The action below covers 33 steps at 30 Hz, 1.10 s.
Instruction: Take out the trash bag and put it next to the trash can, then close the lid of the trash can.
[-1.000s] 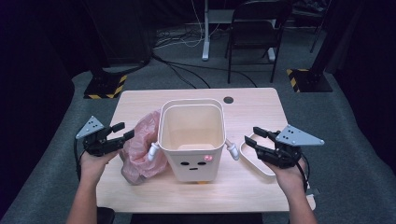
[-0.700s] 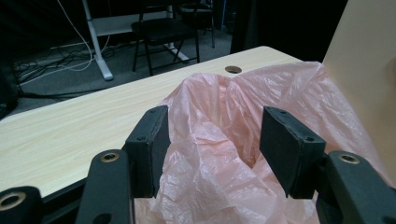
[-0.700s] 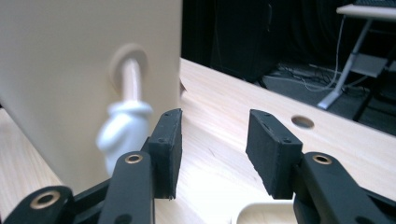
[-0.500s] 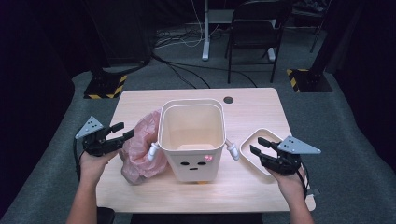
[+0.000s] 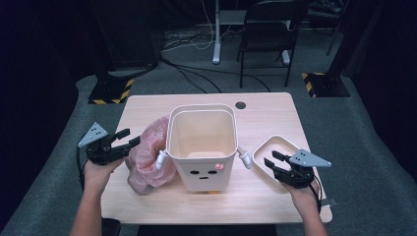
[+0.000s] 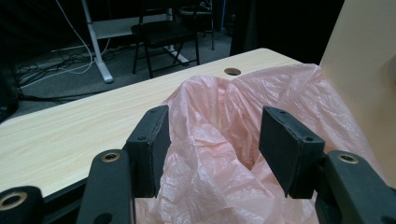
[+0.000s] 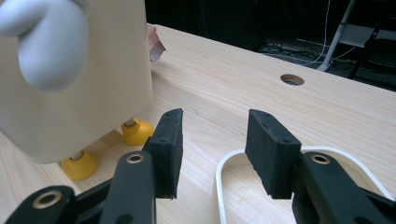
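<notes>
My left claw (image 6: 212,140) gapes wide around the crinkled pink plastic bag (image 6: 233,130) beside the cream face-printed bin (image 5: 201,145) mid-counter, while my right claw (image 7: 212,144) hangs open, empty, over the shallow white oval tray's rim (image 7: 222,172)

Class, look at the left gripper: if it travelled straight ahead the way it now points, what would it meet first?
Most likely the pink plastic bag. The left gripper is open, and the crumpled bag lies directly ahead between its fingers, with the cream bin beyond; the exact gap is unclear.
</notes>
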Each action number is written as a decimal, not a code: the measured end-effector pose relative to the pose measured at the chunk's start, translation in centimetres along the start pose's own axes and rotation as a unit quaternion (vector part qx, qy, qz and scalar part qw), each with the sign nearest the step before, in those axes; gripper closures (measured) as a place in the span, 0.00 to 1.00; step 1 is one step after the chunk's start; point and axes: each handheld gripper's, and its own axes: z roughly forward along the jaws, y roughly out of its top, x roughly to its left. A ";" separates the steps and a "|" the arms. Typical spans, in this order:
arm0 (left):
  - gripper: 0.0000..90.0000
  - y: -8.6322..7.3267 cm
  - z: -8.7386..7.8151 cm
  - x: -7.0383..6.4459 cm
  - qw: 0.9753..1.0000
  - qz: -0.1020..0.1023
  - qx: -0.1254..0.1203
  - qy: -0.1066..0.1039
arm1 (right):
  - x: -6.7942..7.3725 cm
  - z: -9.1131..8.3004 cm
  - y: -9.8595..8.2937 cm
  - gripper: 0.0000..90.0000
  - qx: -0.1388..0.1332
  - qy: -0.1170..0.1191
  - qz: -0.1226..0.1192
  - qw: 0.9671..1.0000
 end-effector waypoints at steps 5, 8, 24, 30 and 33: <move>0.48 0.0 0.0 0.0 1.000 -0.001 0.000 0.000 | 0.0 0.2 -0.4 0.61 0.000 -0.003 -0.003 1.000; 0.48 0.0 0.0 0.0 1.000 0.000 0.002 -0.001 | 0.0 0.3 -0.8 0.63 0.002 -0.005 -0.007 1.000; 0.47 0.0 0.0 0.0 1.000 0.000 0.000 -0.003 | -0.4 2.2 -3.6 0.71 0.038 0.010 -0.013 0.999; 0.47 0.1 -0.2 0.1 1.000 -0.003 -0.005 -0.004 | -0.4 2.8 -4.3 0.73 0.062 0.014 -0.021 0.998; 0.47 0.1 -0.2 0.1 1.000 -0.004 -0.005 -0.005 | -0.5 2.7 -4.5 0.74 0.065 0.012 -0.020 0.998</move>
